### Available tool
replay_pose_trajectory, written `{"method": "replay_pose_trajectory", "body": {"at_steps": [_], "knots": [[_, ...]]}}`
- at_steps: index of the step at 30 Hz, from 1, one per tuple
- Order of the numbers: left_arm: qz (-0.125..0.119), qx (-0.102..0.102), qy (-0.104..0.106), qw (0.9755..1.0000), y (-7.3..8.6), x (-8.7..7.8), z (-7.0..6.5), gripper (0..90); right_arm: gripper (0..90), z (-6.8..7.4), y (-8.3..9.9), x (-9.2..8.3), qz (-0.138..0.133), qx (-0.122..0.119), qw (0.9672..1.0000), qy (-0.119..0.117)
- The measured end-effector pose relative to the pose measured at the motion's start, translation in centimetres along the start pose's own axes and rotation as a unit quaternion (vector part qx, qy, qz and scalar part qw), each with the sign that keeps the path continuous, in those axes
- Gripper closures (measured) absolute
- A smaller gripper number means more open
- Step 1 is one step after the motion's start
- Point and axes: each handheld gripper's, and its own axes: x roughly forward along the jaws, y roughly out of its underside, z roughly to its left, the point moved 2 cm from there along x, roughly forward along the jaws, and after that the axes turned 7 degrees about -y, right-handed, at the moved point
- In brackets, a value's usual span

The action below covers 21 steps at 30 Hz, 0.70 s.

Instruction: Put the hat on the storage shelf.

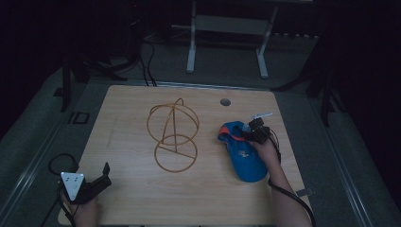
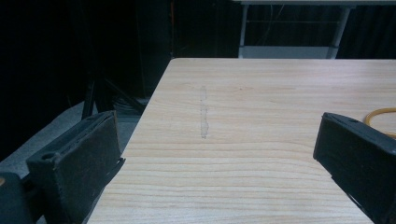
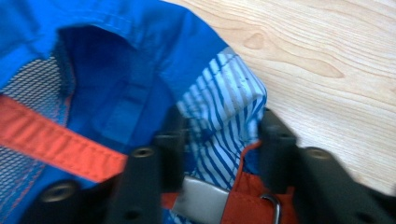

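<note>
So the biggest thing here is the wooden table [image 1: 127,198], taking up most of the middle of the high view, light wood grain with a small round hole [image 1: 225,101] near its upper edge. Dark room all around it, and a white-legged stand [image 1: 226,26] on the floor at the top of the frame.

Next down in size, a wire frame [image 1: 173,135] made of orange-ish hoops sits pretty much dead center on the table, one ring lying flat and others standing up from it. A sliver of it [image 2: 380,116] pokes in at the right edge of the left gripper view.

Right of center is a blue cap [image 1: 243,153] with orange trim, lying on the table well apart from the wire frame. Up close in the right gripper view you can see mesh lining, an orange band and a striped patch of fabric [image 3: 224,121].

The right gripper [image 1: 253,132] is clamped on the cap's upper end, jaws pinching that striped bit [image 3: 219,140].

The left gripper [image 1: 105,174] is down in the lower left corner of the table, jaws spread wide with just bare wood between them [image 2: 215,158], holding nothing.
</note>
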Motion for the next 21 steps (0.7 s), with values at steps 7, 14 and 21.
{"method": "replay_pose_trajectory", "body": {"at_steps": [7,14,21], "knots": [[-0.001,-0.003,0.001,1.0,0.0,0.0,0.1,1.1,81.9,1.3,-0.3,0.1,0.015,-0.024,0.9994,0.019],[-0.003,-0.008,0.0,1.0,0.0,-0.1,0.2,1.1,83.6,1.8,-0.8,-2.2,-0.028,-0.011,0.9995,-0.004],[-0.005,-0.007,0.0,1.0,0.0,-0.1,0.1,1.1,83.9,2.7,-1.7,-5.7,-0.078,-0.019,0.9967,-0.012]]}}
